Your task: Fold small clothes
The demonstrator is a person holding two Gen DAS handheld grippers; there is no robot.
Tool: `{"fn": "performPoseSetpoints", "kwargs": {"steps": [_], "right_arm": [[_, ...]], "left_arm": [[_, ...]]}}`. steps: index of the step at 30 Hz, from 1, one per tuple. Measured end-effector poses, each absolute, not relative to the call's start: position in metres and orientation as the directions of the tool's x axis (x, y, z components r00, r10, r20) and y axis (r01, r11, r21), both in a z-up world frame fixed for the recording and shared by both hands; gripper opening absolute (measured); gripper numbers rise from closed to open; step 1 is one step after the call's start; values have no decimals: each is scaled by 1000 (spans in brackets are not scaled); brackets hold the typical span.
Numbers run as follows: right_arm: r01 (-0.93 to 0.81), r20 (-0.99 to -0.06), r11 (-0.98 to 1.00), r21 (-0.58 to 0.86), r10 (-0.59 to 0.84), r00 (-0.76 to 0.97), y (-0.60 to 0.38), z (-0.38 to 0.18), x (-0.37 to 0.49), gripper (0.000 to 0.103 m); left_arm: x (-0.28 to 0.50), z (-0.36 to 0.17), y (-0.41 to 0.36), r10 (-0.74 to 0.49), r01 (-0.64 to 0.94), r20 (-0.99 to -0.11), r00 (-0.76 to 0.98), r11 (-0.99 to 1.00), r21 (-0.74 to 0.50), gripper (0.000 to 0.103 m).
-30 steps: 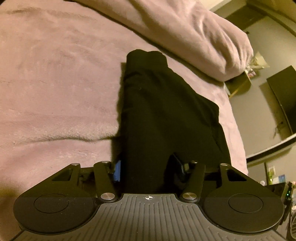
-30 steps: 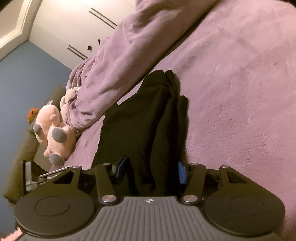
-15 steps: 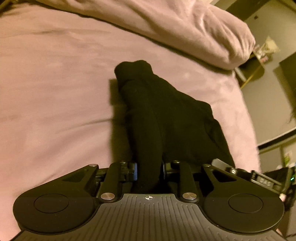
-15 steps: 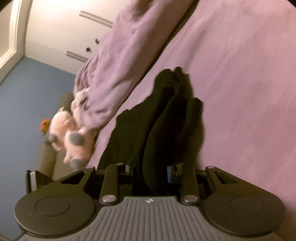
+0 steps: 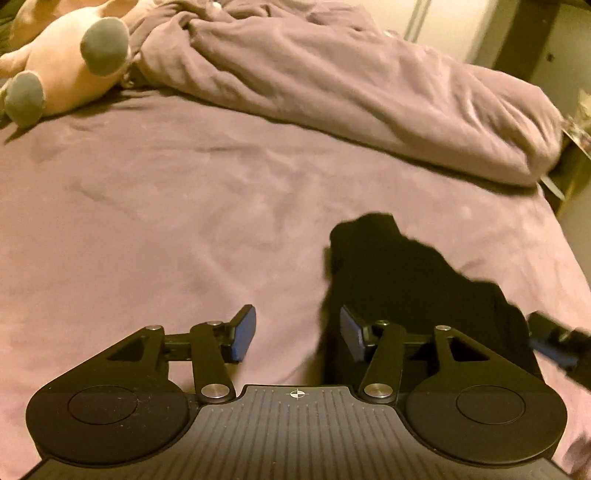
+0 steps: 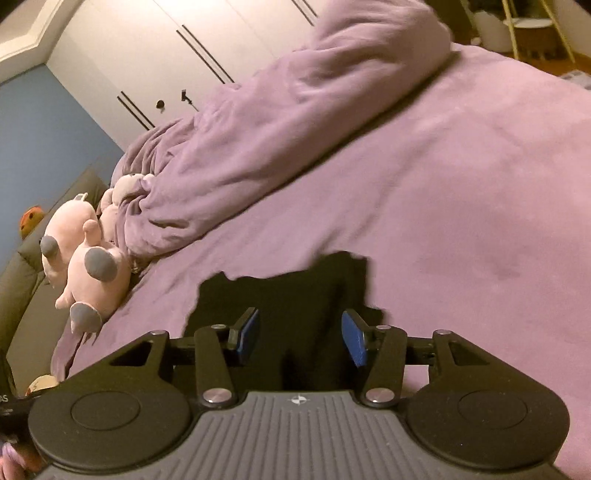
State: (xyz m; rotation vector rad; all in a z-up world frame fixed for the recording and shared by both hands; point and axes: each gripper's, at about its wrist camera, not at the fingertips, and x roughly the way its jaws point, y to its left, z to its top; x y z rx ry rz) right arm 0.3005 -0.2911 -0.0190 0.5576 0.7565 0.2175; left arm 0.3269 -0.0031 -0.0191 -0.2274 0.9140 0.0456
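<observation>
While both tools are just opening, released and empty, the garment [image 5: 417, 291] is lying on the bed [image 5: 184, 206], at two o'clock of your left tool [image 5: 297, 334], straight ahead under your right tool [image 6: 301, 336], which is nearer.

Dim warm light falls on a bed [image 6: 461, 192] in mauve bedding, white wardrobe doors [image 6: 155, 48] and a blue wall [image 6: 40, 125] beyond, perhaps shelving [image 6: 532, 33] far right.
</observation>
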Motion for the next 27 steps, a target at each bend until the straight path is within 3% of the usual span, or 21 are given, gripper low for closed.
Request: {"fn": "performPoseSetpoints", "kwargs": {"steps": [3, 6, 8, 12, 14, 19, 23, 27], "right_arm": [[-78, -610, 922, 380, 313, 728, -240, -25, 326, 46], [-19, -665, 976, 217, 162, 729, -229, -46, 344, 43], [24, -665, 981, 192, 112, 739, -240, -57, 350, 31], [78, -636, 969, 235, 92, 766, -264, -73, 351, 30], [65, -626, 980, 190, 70, 776, -259, -77, 353, 30], [46, -638, 991, 129, 48, 769, -253, -80, 357, 32], [6, -639, 985, 171, 106, 762, -257, -61, 339, 39], [-48, -607, 991, 128, 116, 786, -254, -42, 282, 46]], "left_arm": [[351, -35, -18, -42, -184, -790, 612, 963, -194, 56], [362, -49, -29, -51, -193, -788, 613, 958, -212, 57], [372, -56, -42, -23, -165, -769, 639, 972, -166, 70], [386, -71, -55, 34, -169, -749, 662, 980, -105, 87], [391, -77, -57, 68, -182, -745, 664, 981, -72, 98], [393, -72, -53, 71, -215, -776, 627, 973, -85, 100], [367, -54, -51, 28, -152, -790, 612, 985, -82, 89], [320, -43, -38, -31, -164, -797, 604, 973, -162, 90]]}}
